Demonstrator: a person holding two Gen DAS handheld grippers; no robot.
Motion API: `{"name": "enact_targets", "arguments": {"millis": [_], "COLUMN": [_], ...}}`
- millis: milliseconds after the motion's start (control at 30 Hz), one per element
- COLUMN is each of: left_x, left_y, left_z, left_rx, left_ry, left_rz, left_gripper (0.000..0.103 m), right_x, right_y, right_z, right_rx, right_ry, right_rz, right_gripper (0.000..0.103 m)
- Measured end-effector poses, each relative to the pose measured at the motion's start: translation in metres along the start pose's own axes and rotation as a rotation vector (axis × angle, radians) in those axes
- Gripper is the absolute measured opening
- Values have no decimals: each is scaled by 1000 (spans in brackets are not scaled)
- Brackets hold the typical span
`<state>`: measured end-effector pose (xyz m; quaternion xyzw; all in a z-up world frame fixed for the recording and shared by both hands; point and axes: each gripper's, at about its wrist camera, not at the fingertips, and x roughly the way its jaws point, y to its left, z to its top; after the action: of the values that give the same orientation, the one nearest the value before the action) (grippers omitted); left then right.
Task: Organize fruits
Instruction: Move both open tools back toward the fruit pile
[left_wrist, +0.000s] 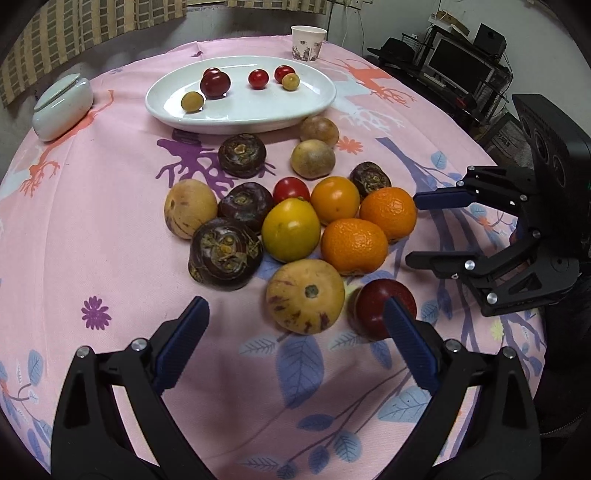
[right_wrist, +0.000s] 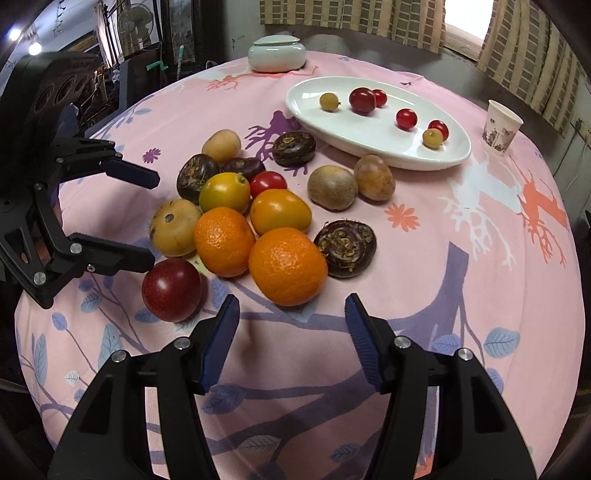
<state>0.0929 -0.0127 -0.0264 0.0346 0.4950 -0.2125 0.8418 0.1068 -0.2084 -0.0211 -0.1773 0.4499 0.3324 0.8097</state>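
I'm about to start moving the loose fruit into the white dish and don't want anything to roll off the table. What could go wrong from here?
1. The fruits lie packed and touching; lifting the nearest orange could nudge its neighbour orange and set round fruit rolling.
2. The dark red fruit sits alone near the table's front edge, so a bump from the left hand-held gripper might send it off.
3. Both open grippers, including the right hand-held gripper, flank the same pile and could collide.

A glossy white plate (left_wrist: 240, 118) sat on matt pink cloth (left_wrist: 110, 229); the oranges (left_wrist: 354, 245) looked dimpled, the cup (left_wrist: 307, 42) papery.
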Motion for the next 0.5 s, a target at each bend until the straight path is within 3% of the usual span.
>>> {"name": "enact_targets", "arguments": {"millis": [133,200,267,300,400,500], "left_x": [2,1,1,1,1,0], "left_y": [1,0,-2,-3,-4,7], "left_z": [-2,-3,-3,-4,-4,-3], "left_rx": [-20,-20,-22,-28,-22,-70], "left_ry": [-8,-33,-25,-10,0,29], "left_rz": [-29,-41,-99,-141,-153,-191], "left_gripper": [96,89,77,76,75,64], "right_x": [1,1,2,1,0,0], "right_y": [2,1,2,2,3,4], "right_z": [-1,0,0,-1,-1,-1], "right_rx": [-3,-1,-3,-6,-13,-16], "right_ry": [-1,1,3,3,0,0], "right_rz": [0,-5,-8,-8,-5,-8], "right_gripper": [61,61,61,61,61,61]}}
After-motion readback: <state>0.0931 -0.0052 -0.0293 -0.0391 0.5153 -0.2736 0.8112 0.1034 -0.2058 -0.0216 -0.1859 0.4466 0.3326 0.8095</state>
